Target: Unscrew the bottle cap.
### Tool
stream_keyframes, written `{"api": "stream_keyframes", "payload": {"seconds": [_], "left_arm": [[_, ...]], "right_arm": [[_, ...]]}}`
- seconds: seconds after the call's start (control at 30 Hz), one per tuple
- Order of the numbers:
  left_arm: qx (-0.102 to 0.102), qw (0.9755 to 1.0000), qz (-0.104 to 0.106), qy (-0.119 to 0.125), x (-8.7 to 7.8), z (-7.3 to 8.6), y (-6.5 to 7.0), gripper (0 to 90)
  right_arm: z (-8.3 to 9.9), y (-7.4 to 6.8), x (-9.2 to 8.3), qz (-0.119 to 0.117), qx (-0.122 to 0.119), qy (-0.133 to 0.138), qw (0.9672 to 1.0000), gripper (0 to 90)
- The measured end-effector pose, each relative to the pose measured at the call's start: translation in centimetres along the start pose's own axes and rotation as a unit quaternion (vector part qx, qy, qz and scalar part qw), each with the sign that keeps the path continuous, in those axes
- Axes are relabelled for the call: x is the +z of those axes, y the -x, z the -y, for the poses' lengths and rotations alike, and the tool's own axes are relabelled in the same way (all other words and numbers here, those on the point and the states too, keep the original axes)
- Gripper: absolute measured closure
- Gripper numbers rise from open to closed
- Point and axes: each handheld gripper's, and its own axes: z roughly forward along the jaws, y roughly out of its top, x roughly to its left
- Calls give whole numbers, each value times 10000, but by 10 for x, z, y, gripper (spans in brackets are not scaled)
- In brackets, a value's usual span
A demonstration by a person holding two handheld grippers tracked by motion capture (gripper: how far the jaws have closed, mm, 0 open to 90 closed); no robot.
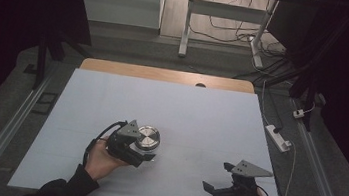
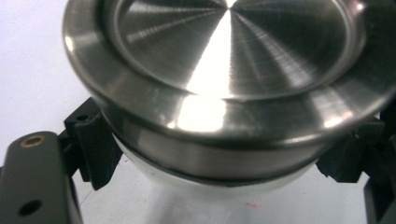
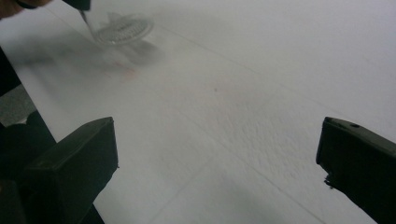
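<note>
The left gripper (image 1: 147,156), left of centre in the high view, is clamped on a round steel lid (image 1: 148,138) that sits low on the white tabletop (image 1: 200,116). In the left gripper view the lid (image 2: 224,93) spans the top of the frame, its rim tilted, with the black pads (image 2: 95,149) pressing its side wall from both flanks over a pale base beneath.

To handle this well, I judge the grip should stay square across the wall: the polished metal looks slippery, and a tilt could let it slide out. Any lift or turn is best kept slow and level.

At lower right of the high view, the right gripper (image 1: 217,181) hangs spread wide and empty above the tabletop, well apart from the lid.
</note>
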Motion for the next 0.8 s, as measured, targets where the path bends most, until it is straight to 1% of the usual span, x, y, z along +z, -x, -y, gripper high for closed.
{"api": "stream_keyframes", "payload": {"seconds": [0.03,0.07,0.13,0.17,0.2,0.23,0.27,0.3,0.47,0.53,0.57,0.6,0.8], "left_arm": [[2,10000,4,3,0,0,0,154],[4,10000,5,12,0,-1,1,154],[-4,10000,17,40,0,-1,1,154],[-4,10000,17,40,0,-1,1,154],[14,10000,21,39,0,-2,1,154],[19,10000,26,33,1,-2,1,154],[20,10000,23,32,1,-2,2,154],[17,10000,27,32,1,-2,2,154],[57,10000,39,14,1,-3,2,154],[41,10000,50,35,1,-4,2,154],[35,10000,56,43,1,-4,3,154],[32,10000,63,47,1,-4,3,154],[67,9999,83,41,2,-5,3,154]], "right_arm": [[0,0,0,0,0,0,10000,0],[-5,-2,2,-88,-31,61,9999,0],[-10,-4,5,-160,-70,104,9998,0],[-10,-4,5,-160,-70,104,9998,0],[-14,-6,7,-239,-127,132,9995,0],[-14,-6,7,-239,-127,132,9995,0],[-19,-9,11,-291,-212,145,9992,0],[-19,-9,11,-291,-212,145,9992,0],[-32,-18,22,-428,-386,130,9983,0],[-33,-19,23,-452,-396,140,9981,0],[-36,-21,26,-495,-418,130,9978,0],[-40,-23,31,-583,-492,92,9970,0],[-52,-30,42,-753,-597,121,9953,0]]}}
